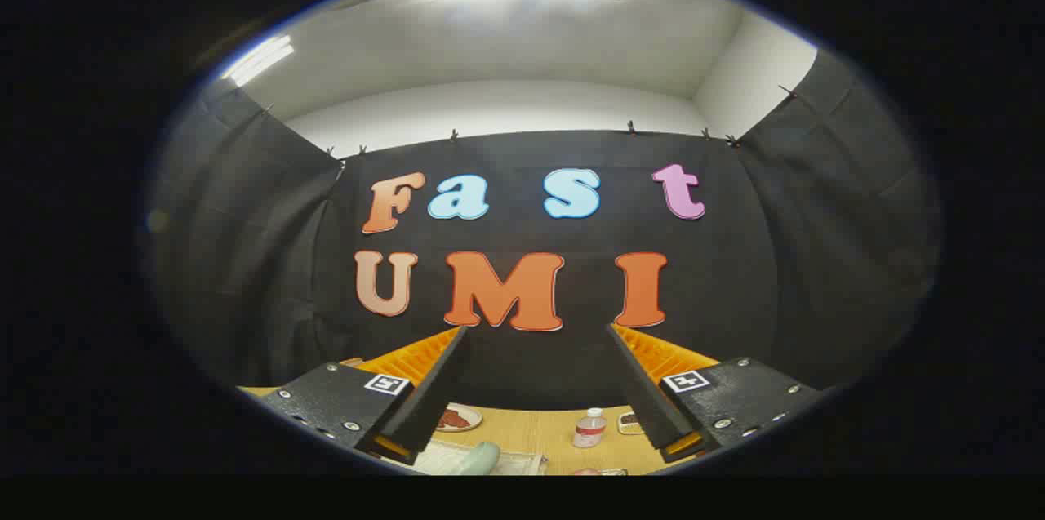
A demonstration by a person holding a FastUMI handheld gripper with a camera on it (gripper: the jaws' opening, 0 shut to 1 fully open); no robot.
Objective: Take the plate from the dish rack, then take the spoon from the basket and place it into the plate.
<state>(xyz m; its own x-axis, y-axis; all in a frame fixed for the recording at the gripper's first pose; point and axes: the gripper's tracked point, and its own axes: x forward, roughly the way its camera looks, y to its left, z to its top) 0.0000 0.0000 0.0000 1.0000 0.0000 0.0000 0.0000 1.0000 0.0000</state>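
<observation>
Black cloth forms the booth's back and side walls (539, 373), with a white wall and ceiling lights above.

Gripper view: a wooden tabletop (547, 432) shows as a narrow strip low between the fingers, and most of it is cut off. The claw (531, 373) is open, its fingers (424, 397) spread wide and raised well above the tabletop, with nothing between them.

On the strip, beyond the fingers:
- A small plate (457, 419) lies flat near the left finger, partly hidden by it. It holds something reddish brown, too small to identify.
- A small clear bottle (589, 428) with a white cap stands upright.
- A small dish (629, 422) lies just beside the right finger, partly hidden; its contents are unclear.
- A pale green object (482, 459) lies nearest, on a light tray (522, 464), both cut off.
</observation>
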